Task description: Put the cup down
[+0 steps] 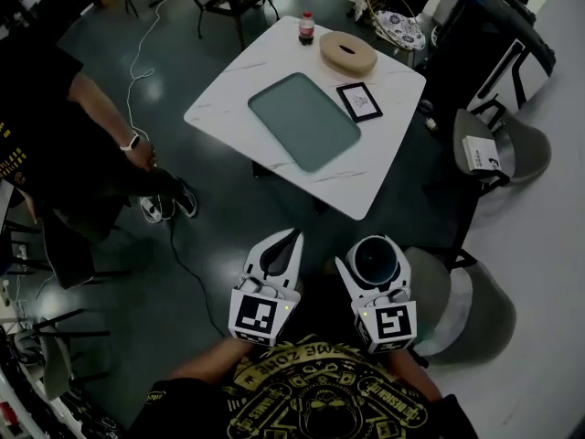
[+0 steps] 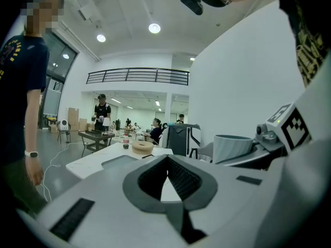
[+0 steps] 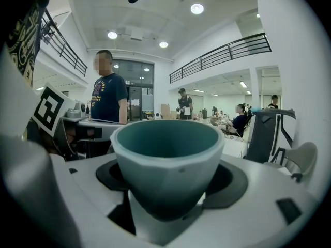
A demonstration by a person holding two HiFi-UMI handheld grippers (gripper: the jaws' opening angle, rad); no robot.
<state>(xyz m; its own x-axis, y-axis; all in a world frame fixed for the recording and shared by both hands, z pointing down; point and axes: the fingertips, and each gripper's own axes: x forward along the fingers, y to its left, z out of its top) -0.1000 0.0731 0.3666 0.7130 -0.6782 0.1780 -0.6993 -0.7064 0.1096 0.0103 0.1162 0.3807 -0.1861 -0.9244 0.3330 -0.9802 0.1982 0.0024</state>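
Teal inside and pale outside, the cup (image 3: 168, 156) is pinched round its body by the jaws of the right gripper (image 1: 375, 262). It is held upright over the floor, well apart from the bench (image 1: 228, 90). It looks hard, smooth and easy to break, so a soft landing is needed. The left gripper (image 1: 294, 238) has its jaws pressed together on nothing. A green tray (image 1: 304, 121), a bottle (image 1: 307, 27) and a black frame (image 1: 359, 101) are on the bench. A grey chair (image 1: 480, 309) stands near.

Head view downward, gripper views level, sharing table (image 1: 228, 99)
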